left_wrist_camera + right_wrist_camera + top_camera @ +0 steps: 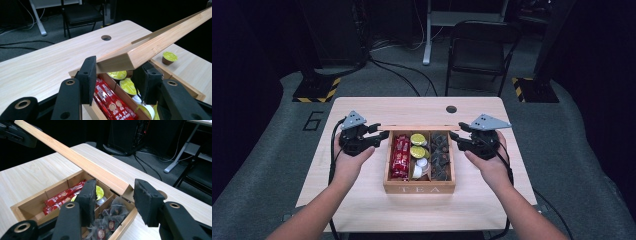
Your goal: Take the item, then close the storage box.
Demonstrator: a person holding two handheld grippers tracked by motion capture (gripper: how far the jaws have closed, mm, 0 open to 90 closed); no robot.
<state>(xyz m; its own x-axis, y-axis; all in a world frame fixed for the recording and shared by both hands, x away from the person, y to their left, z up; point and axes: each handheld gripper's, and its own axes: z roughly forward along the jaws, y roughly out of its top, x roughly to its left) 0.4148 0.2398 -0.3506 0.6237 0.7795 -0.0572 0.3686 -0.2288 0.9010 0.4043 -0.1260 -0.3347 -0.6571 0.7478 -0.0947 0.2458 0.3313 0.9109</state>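
Observation:
A wooden tea box point(419, 188) marked TEA stands mid-table, with its lid point(419, 128) half raised over it. Inside lie red stick packets point(400, 156), green-topped capsules point(417, 145) and dark tea bags point(441, 155). My left gripper point(380, 136) is at the lid's left end. In the left gripper view the lid's corner point(130, 58) sits between the pads and touches both. My right gripper point(457, 138) is at the other end. There the lid's end point(117, 185) lies close to the right pad point(146, 200), with a gap to the left pad.
A loose green-topped capsule point(170, 57) stands on the table beyond the box. The table point(362, 107) has a round hole point(451, 109) at the back. A black chair point(479, 50) and cables are on the floor behind.

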